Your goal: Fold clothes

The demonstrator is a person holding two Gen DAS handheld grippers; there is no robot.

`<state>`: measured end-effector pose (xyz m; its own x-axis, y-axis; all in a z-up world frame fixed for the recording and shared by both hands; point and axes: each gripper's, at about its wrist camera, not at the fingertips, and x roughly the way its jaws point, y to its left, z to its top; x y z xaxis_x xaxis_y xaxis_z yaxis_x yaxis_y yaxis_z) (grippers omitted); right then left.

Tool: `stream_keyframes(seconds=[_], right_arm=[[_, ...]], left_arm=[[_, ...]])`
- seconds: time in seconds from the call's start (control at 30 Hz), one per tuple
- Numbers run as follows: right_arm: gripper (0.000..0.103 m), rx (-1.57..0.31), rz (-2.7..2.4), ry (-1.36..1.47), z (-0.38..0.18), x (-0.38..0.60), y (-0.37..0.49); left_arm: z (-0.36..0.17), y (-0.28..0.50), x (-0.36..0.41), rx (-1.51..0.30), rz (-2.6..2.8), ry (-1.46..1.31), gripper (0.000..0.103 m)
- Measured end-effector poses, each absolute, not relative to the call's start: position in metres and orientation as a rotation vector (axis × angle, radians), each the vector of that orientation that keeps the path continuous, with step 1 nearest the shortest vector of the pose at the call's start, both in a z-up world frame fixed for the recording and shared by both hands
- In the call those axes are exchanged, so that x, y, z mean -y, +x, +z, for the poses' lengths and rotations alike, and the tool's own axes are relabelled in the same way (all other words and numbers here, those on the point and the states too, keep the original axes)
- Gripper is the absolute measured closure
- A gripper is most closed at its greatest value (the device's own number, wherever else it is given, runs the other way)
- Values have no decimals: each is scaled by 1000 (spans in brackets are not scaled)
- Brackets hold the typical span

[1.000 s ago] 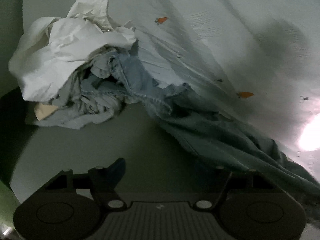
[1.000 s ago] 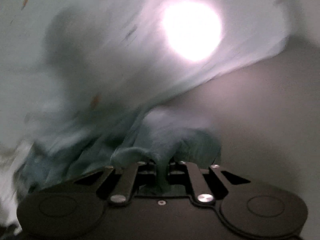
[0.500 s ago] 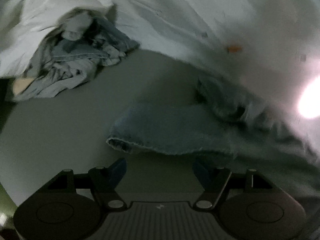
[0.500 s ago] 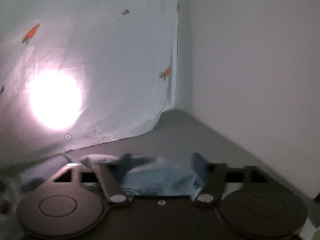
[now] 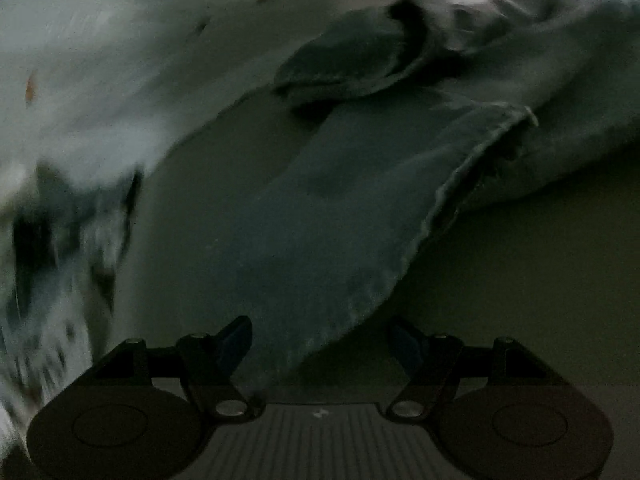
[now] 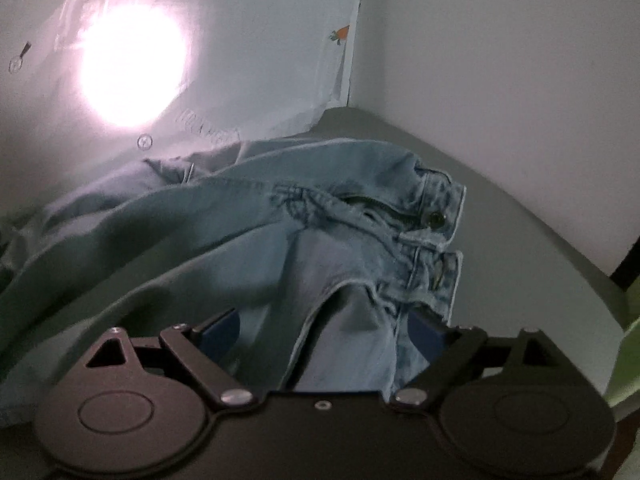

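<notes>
Jeans [image 6: 320,216], light-blue denim, sprawled crumpled on grey tabletop [image 6: 500,216]; waistband with metal button [image 6: 435,218] toward far right near wall corner, legs trailing left. Waist end lying between spread fingers of right gripper [image 6: 320,330]; blue pads wide apart, nothing clamped. Leg hem [image 5: 400,216] reaching into gap of left gripper [image 5: 320,344]; jaws likewise wide, cloth just beside left pad, not pinched. Upper leg section bunched and rolled over itself in left wrist view, frayed edge visible. Pale sheet with carrot print [image 6: 256,40] hanging behind, lower edge touching or overlapping denim; cannot tell which lies on top. Pile of other laundry [image 5: 52,248] at far left, blurred, white and grey mix. Bright light spot [image 6: 128,64] glaring through sheet; left view dim overall.

Judged stage: garment laid out, not yet flattened, no fold begun. Risks noted: closing on single layer at waist likely to lift front panel only, leaving back panel dragging and twisted. Left closure on loose hem edge liable to slip, frayed margin thin. Rolled section unlikely to flatten without tension from both ends; fold over it would lock in lump. Pull toward camera may snag sheet edge and drag it along. Low light and blur hampering hem placement check
</notes>
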<state>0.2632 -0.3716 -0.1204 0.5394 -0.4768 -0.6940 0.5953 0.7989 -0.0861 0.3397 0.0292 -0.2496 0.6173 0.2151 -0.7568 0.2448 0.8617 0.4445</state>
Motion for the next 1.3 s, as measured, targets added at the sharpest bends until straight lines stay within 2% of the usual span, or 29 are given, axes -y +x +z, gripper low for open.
stream_keyframes(seconds=[0.1,0.3,0.43,0.5,0.7,0.73,0.8,0.83,1.0,1.13,1.23,1.3], right_arm=[[11,-786,-659,170,-121,360,268],[11,-781,-687,170,-121,342,266],[11,-799,-682,169,-121,339,265],[11,-801,-677,184,-119,340,266],[10,-784,-688,165,-109,349,259],[10,-784,-695,170,-109,352,258],[10,-779,-709,194,-109,360,255],[10,-775,-714,212,-109,363,254],[10,-772,-724,355,-118,379,245],[11,-747,-713,619,-131,393,229],[11,-646,-723,865,-139,405,206],[12,-555,-742,1055,-146,414,188]], left_arm=[[-252,349,-32,-847,-59,615,26],[-200,389,-102,-684,72,342,27],[-205,455,-138,-697,164,280,27],[-211,474,-145,-700,226,288,27],[-201,508,-214,-744,360,54,28],[-192,507,-221,-733,376,18,28],[-174,503,-230,-688,488,-10,35],[-163,500,-233,-654,586,0,35],[-132,456,-274,-634,448,-427,32],[-149,405,-248,-712,329,-429,22],[-162,366,-228,-770,240,-428,20],[-175,344,-222,-795,202,-550,18]])
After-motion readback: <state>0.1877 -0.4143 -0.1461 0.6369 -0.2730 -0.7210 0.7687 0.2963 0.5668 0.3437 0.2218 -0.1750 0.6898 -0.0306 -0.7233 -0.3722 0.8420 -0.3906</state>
